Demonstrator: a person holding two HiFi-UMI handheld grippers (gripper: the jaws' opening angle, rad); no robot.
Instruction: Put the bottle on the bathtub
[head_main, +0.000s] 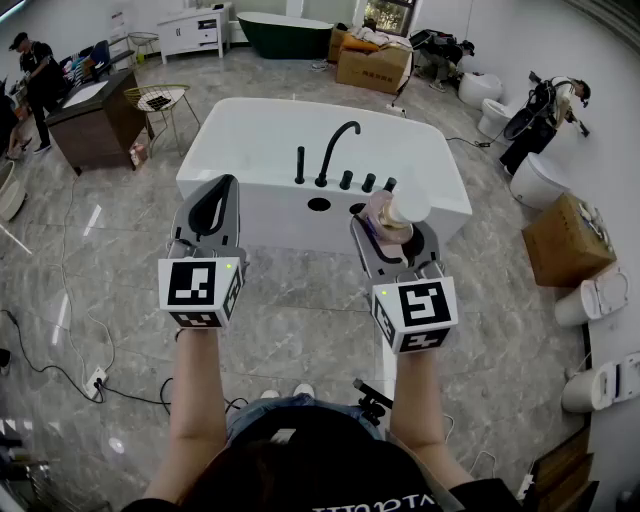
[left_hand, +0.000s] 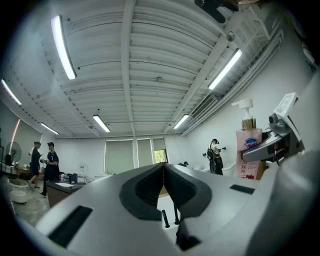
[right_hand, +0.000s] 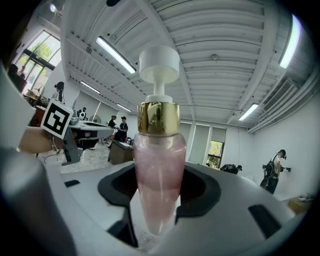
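A pink pump bottle (right_hand: 158, 167) with a gold collar and white pump head stands upright between the jaws of my right gripper (head_main: 392, 232), which is shut on it. In the head view the bottle (head_main: 392, 211) hangs just in front of the near rim of the white bathtub (head_main: 250, 130), close to the black knobs. The left gripper view catches the same bottle (left_hand: 249, 152) off to the right. My left gripper (head_main: 212, 203) is shut with nothing in it, held level with the right one, before the tub's near wall.
A black curved faucet (head_main: 335, 150) and several black knobs (head_main: 356, 181) stand on the tub's near deck. Cardboard boxes (head_main: 565, 240), toilets (head_main: 592, 297) and a white cabinet (head_main: 194, 30) ring the room. A person (head_main: 36, 70) stands at the far left, another (head_main: 545, 110) at the far right.
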